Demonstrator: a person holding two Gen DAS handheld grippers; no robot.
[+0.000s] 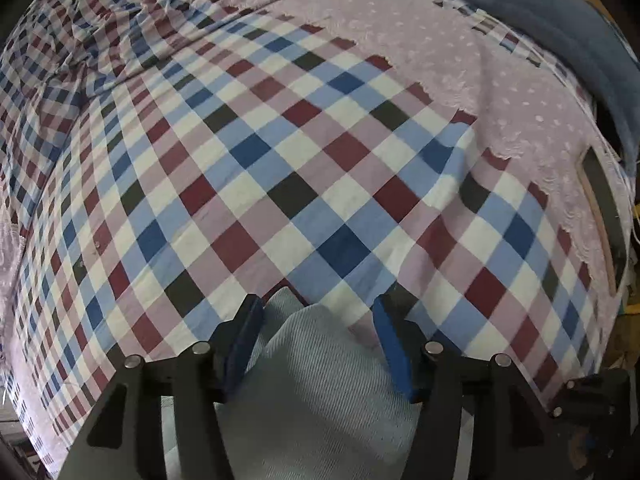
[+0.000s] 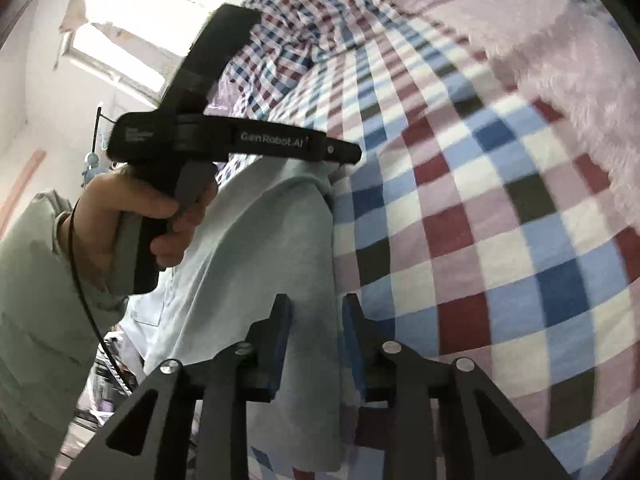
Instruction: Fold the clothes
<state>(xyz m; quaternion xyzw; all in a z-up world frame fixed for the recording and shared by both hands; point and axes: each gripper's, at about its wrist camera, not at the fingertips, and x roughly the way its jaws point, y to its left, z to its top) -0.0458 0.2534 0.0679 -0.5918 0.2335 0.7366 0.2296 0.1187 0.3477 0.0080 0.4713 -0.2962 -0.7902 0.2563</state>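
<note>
- Left tool (image 1: 318, 320): blue pads spread wide, with the pale blue garment (image 1: 320, 392) lying in the gap between them. The cloth bunches up toward the fingertips, but I see no pad pressing it, so I judge it cradled, not pinched.
- Right tool (image 2: 316, 320): pads closer together and the same garment (image 2: 280, 248) runs down between them. Whether they bite the cloth I cannot tell; a sliver of gap shows on each side.
- From the right tool's view, the garment rises ahead and to its left, up to the left tool (image 2: 340, 154), held by my left hand (image 2: 132, 216). It hangs stretched between the two, I judge to keep an edge straight for a fold.
- Ahead of both tools lies the checked bedsheet (image 1: 280, 152); beyond it, a pink dotted blanket (image 1: 460, 72).
- How far folded: unclear from here.
</note>
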